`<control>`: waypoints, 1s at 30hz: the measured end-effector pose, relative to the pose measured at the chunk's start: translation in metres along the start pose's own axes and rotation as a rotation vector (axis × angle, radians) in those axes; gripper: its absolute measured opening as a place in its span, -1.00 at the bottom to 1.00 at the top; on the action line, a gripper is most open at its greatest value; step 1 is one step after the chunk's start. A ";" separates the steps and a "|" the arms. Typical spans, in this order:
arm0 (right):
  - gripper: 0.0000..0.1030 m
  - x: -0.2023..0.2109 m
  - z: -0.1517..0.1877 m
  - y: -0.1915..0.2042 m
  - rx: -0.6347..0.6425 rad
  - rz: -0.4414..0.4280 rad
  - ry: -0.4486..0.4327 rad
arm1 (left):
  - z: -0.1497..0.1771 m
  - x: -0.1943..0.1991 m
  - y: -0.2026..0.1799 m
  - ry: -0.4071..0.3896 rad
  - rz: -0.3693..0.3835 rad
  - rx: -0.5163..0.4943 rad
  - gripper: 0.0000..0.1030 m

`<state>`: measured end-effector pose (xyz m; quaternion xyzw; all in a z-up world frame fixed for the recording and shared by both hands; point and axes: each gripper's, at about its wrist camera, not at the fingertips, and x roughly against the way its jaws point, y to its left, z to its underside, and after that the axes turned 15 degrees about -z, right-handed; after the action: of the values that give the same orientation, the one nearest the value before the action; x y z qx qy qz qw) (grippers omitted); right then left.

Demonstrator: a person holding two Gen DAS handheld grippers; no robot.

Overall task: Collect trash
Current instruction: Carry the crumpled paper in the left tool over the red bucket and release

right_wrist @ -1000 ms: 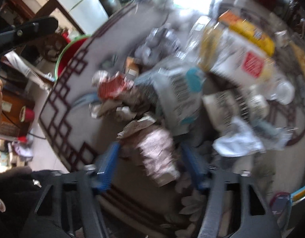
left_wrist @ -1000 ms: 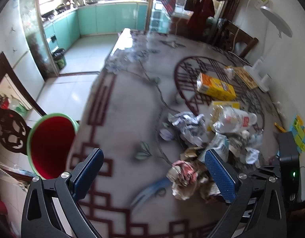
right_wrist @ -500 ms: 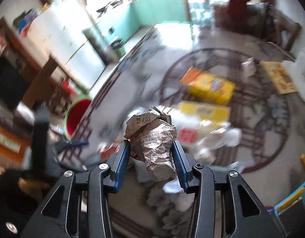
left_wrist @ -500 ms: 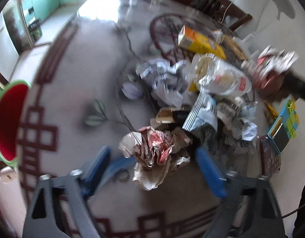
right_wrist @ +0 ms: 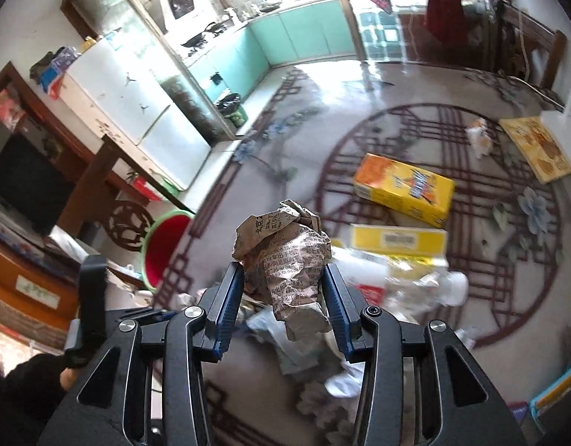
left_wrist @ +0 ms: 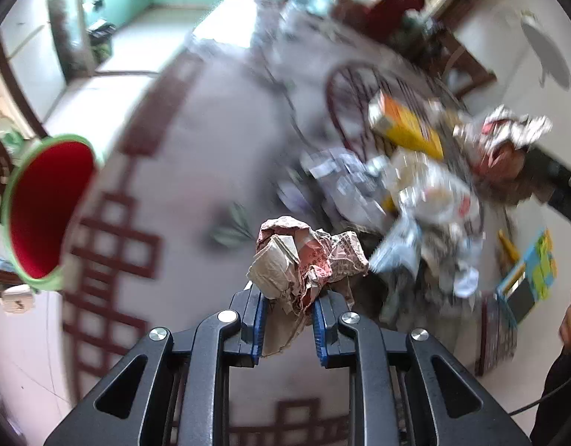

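1. Crumpled newspaper wad with red print (left_wrist: 304, 256): stood pinched between the blue pads of the left gripper (left_wrist: 287, 325), jaws narrow and clamped on its lower part, held above the patterned table (left_wrist: 181, 186).
2. Crumpled grey newsprint ball (right_wrist: 285, 264): was gripped between the pads of the right gripper (right_wrist: 283, 304), jaws partly closed on it, raised over the table.
3. Trash pile (left_wrist: 415, 200): lay on the table at about 2 o'clock from the left gripper; crumpled papers, a clear plastic bottle and wrappers, blurred.
4. Orange-yellow carton (right_wrist: 404, 187): lay flat at 1 o'clock from the right gripper, inside the round lattice motif.
5. Red bin with green rim (left_wrist: 47, 208): stood off the table edge at 9 o'clock in the left wrist view.
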<state>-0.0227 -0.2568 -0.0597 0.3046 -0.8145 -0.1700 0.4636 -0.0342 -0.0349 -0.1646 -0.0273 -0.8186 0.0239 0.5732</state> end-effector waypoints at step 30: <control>-0.14 -0.160 -0.037 0.140 0.083 -0.007 0.074 | -0.066 0.033 0.244 -0.169 -0.128 0.197 -0.64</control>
<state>0.0232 -0.0460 -0.0659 0.3327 -0.8019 -0.1263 0.4798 0.0205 0.2118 -0.1283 0.0835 -0.8579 0.0695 0.5023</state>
